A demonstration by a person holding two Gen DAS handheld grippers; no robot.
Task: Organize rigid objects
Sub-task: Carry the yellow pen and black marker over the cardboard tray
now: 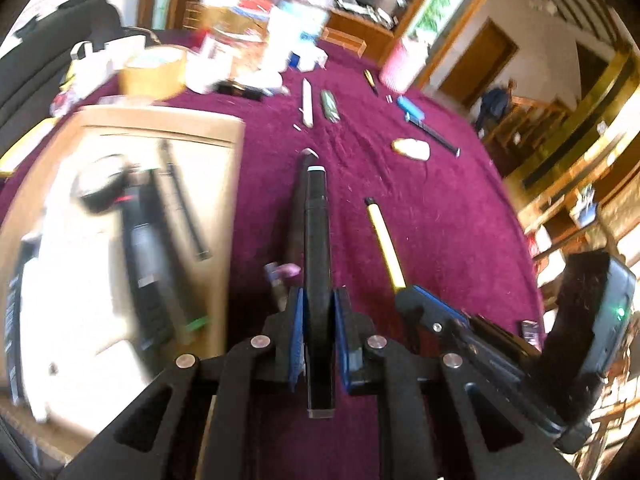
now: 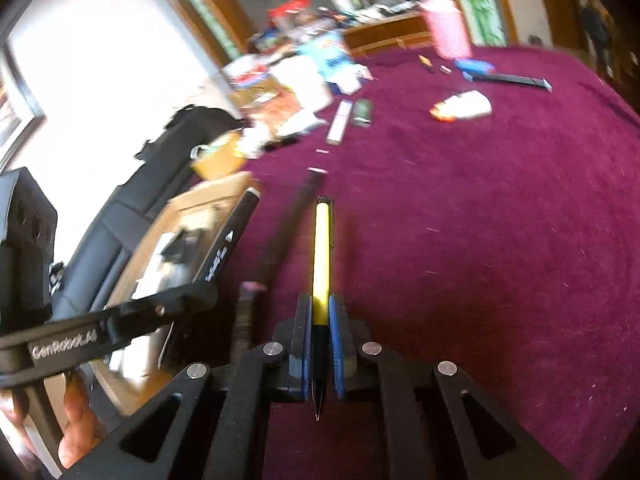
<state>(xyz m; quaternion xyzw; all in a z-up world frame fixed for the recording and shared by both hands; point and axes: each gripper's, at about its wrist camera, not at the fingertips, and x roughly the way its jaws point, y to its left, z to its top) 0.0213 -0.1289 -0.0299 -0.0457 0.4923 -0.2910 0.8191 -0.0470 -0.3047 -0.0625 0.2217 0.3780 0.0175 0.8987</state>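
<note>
In the left wrist view my left gripper (image 1: 319,300) is shut on a black marker (image 1: 316,216) with a white end, which points forward above the maroon cloth (image 1: 440,220). To its right my right gripper (image 1: 416,296) holds a yellow pen (image 1: 384,236). In the right wrist view that gripper (image 2: 320,308) is shut on the yellow pen (image 2: 322,248), whose tip points back toward the camera. The left gripper (image 2: 200,292) carries the black marker (image 2: 236,232) over the edge of an open cardboard box (image 2: 216,192). The box (image 1: 160,128) holds blurred black items.
On the cloth lie a white stick (image 1: 307,102), a green item (image 1: 330,106), a blue lighter (image 1: 409,105), a long black pen (image 1: 434,134) and a white and yellow piece (image 1: 412,149). A pink cup (image 1: 400,64) and clutter stand at the back. A hand (image 2: 76,420) grips the left handle.
</note>
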